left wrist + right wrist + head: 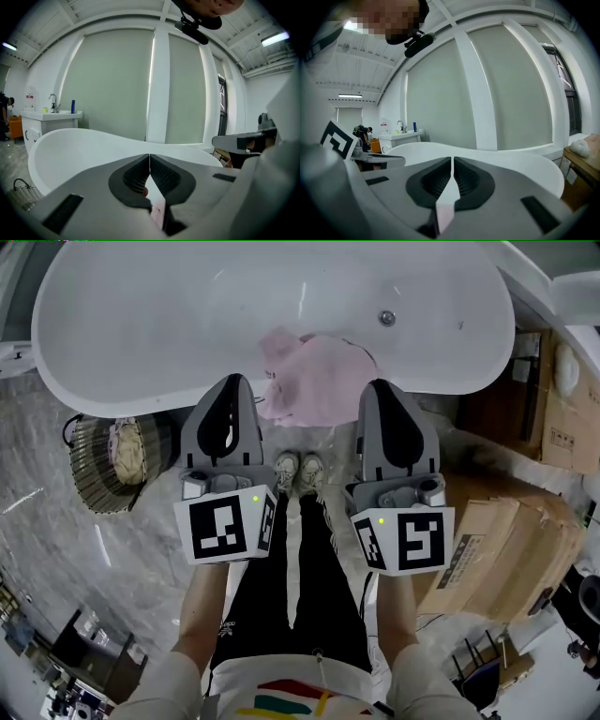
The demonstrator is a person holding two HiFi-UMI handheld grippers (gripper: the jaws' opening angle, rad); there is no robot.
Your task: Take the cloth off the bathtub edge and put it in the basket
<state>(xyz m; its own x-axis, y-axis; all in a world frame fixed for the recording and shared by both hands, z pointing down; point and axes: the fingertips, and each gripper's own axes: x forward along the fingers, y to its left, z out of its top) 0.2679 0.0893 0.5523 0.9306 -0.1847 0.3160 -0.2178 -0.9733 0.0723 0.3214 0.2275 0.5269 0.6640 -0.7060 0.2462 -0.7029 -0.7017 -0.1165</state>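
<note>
A pink cloth (pixel 314 381) hangs over the near edge of the white bathtub (pixel 131 324). My left gripper (pixel 231 395) is held just left of the cloth, and my right gripper (pixel 382 397) just right of it, both above the floor in front of the tub. Both are shut with nothing between the jaws; in the left gripper view (pixel 149 161) and the right gripper view (pixel 452 164) the pads meet on a thin line. A round woven basket (pixel 105 460) with a pale bundle inside stands on the floor at the left, below the tub's rim.
Cardboard boxes (pixel 502 549) are stacked on the floor at the right, beside the tub's end. The person's legs and shoes (pixel 300 470) stand between the grippers. A counter with a tap (pixel 51 112) sits far left behind the tub.
</note>
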